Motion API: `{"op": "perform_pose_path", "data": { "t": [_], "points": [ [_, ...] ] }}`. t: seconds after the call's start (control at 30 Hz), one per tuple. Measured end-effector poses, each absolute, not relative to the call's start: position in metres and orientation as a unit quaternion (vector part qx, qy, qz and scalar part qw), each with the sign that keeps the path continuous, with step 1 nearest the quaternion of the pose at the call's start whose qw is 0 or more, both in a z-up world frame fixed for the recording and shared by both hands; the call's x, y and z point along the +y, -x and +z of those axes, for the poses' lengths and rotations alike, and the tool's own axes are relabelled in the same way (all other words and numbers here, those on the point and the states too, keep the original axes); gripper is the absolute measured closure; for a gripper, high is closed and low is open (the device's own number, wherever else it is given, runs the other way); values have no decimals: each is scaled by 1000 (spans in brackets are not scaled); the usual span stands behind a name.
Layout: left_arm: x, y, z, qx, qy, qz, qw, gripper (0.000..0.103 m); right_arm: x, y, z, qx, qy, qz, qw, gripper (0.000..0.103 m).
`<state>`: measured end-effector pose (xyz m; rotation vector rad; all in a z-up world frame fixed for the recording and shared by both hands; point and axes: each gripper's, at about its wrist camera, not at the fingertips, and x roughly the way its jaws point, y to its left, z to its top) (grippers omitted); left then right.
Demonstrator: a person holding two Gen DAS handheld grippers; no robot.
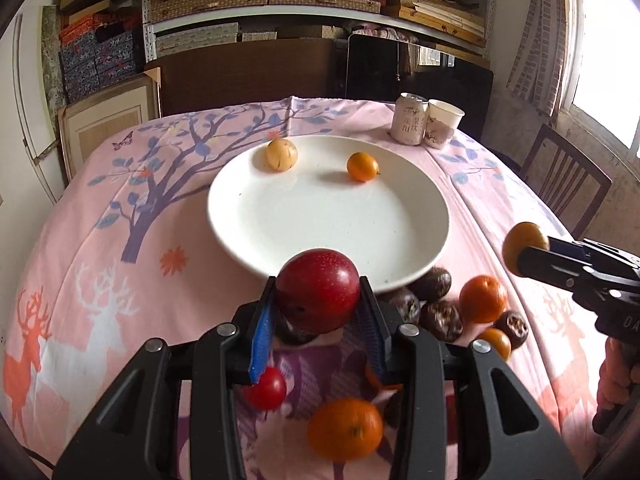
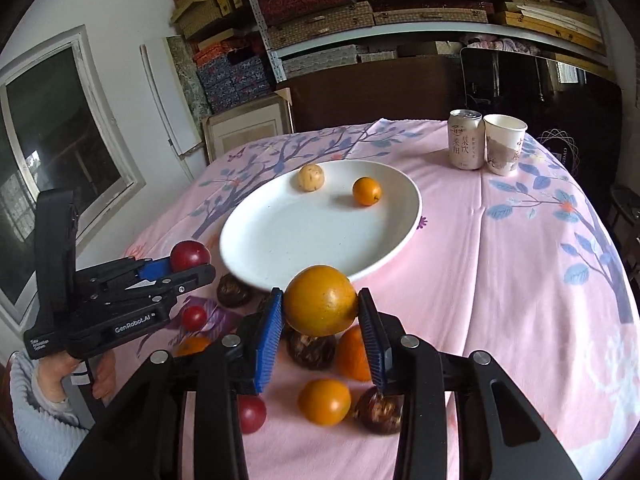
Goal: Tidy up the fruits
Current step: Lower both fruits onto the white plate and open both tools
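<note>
My left gripper (image 1: 318, 292) is shut on a dark red plum (image 1: 318, 290), held above the near rim of the white plate (image 1: 320, 224). My right gripper (image 2: 320, 300) is shut on a yellow-orange fruit (image 2: 320, 300), also just before the plate (image 2: 304, 240). On the plate lie a pale yellow fruit (image 1: 281, 155) and a small orange (image 1: 362, 166). Below the grippers, on the pink cloth, lie oranges (image 2: 324, 402), dark brown wrinkled fruits (image 2: 312, 350) and small red fruits (image 2: 252, 414). Each gripper shows in the other's view: right gripper (image 1: 524, 250), left gripper (image 2: 190, 258).
A drink can (image 2: 464, 140) and a paper cup (image 2: 503, 144) stand at the far right of the round table. A wooden chair (image 1: 568, 184) is at the right. Shelves with boxes fill the back wall. A person's hand (image 2: 60, 376) holds the left gripper.
</note>
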<state>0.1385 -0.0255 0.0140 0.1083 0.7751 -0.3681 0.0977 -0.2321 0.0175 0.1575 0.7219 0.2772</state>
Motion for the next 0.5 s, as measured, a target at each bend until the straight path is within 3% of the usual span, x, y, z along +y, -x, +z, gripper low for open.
{"op": "perform_pose_path", "data": {
  "t": [0.2, 0.23, 0.27, 0.3, 0.33, 0.4, 0.5],
  "points": [
    [-44, -178, 1, 388, -50, -174, 904, 64, -232, -156, -3, 367, -90, 116, 919, 64],
    [-44, -180, -1, 384, -49, -172, 906, 57, -232, -160, -6, 367, -93, 117, 918, 61],
    [-43, -181, -2, 379, -50, -167, 909, 43, -233, -162, -8, 364, -97, 119, 919, 56],
    [-42, -181, -2, 372, -51, -165, 912, 37, -235, -162, -9, 362, -97, 120, 919, 47],
    [-41, -180, -1, 367, -53, -163, 914, 30, -237, -160, -7, 357, -96, 118, 922, 47],
    [-37, -179, 0, 361, -55, -160, 917, 29, -240, -154, -1, 343, -95, 118, 927, 47],
    [-24, -173, 2, 355, -43, -155, 921, 16, -244, -145, 5, 329, -105, 121, 931, 42]
  ]
}}
